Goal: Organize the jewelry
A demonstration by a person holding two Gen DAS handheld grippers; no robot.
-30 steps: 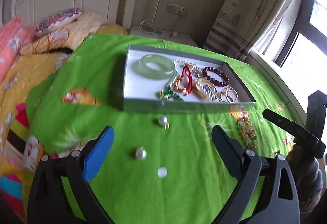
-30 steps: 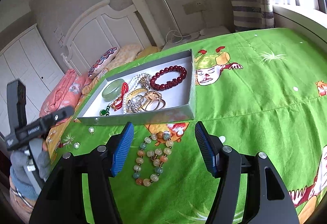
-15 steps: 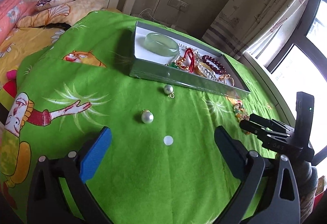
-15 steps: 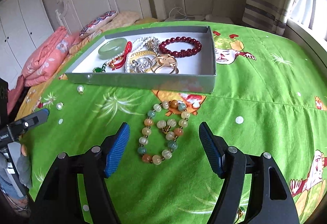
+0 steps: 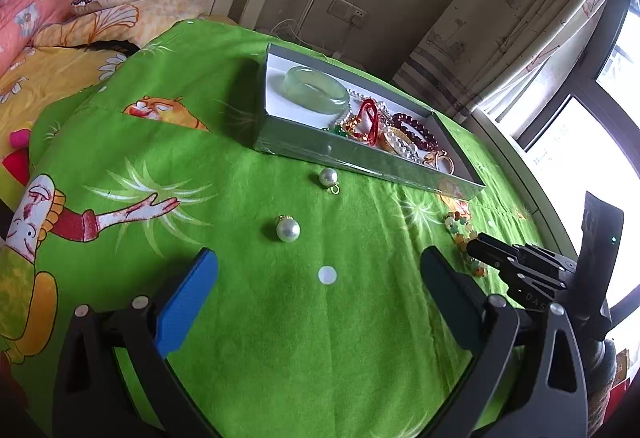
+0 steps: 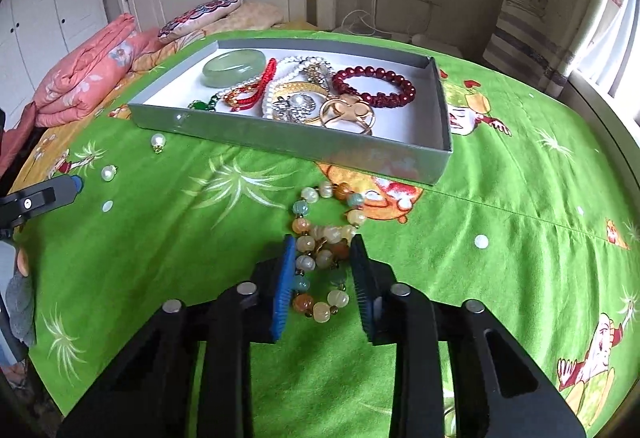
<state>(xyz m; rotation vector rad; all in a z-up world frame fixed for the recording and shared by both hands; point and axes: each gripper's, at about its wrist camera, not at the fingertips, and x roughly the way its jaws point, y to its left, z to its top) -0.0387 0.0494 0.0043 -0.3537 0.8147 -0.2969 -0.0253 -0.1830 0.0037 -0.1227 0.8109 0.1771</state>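
A bracelet of cream, orange and green beads (image 6: 324,234) lies on the green bedspread in front of the grey jewelry box (image 6: 280,138). My right gripper (image 6: 322,258) is down over it, jaws closing, and both pads touch the bunched beads between them. In the left wrist view that gripper (image 5: 480,244) appears at the right, tips on the bracelet (image 5: 458,226). My left gripper (image 5: 320,258) hovers open over the bedspread with nothing between its fingers. Two pearl pendants (image 5: 288,230) (image 5: 329,176) lie just ahead of it, before the box (image 5: 360,162).
The box holds a pale green bangle (image 6: 234,68), a dark red bead bracelet (image 6: 376,86), gold rings and chains. Pillows (image 6: 88,70) and a white headboard stand behind. A window and curtain (image 5: 520,18) are at the right. The bed edge runs along the right.
My right gripper's jaws went from wide apart to narrow around the bead bracelet as it moved forward over it. The left gripper dipped closer to the pearls, then held still.
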